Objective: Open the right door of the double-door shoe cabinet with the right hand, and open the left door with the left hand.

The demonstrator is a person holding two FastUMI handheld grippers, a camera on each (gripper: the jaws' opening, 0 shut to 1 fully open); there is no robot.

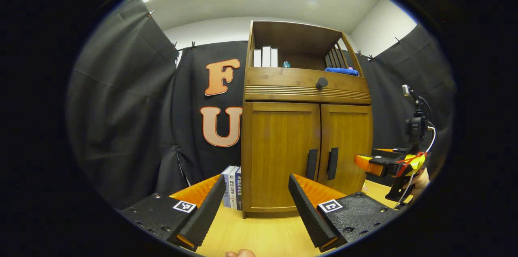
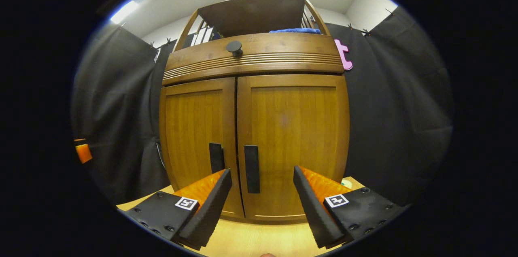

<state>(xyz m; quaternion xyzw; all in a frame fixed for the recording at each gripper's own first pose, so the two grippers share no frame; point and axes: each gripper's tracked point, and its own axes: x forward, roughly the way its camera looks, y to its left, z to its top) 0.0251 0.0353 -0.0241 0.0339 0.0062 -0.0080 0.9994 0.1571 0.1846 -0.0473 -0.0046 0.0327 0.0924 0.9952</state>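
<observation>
In the left gripper view, the shoe cabinet (image 1: 303, 127) is seen at the centre of the frame, standing on a wooden table (image 1: 259, 232), with both doors closed. The left gripper (image 1: 255, 204) is held wide open at the bottom of the frame, apart from the cabinet, with the left door (image 1: 279, 147) above the gap between its fingers. The right gripper (image 1: 370, 164) is seen at the right edge, near the right door (image 1: 348, 143). In the right gripper view, the right gripper (image 2: 262, 202) is spread wide at the bottom of the frame, and the right door's handle (image 2: 251, 168) is framed between its fingers, not touched. The left door's handle (image 2: 216, 158) is seen just left of it.
</observation>
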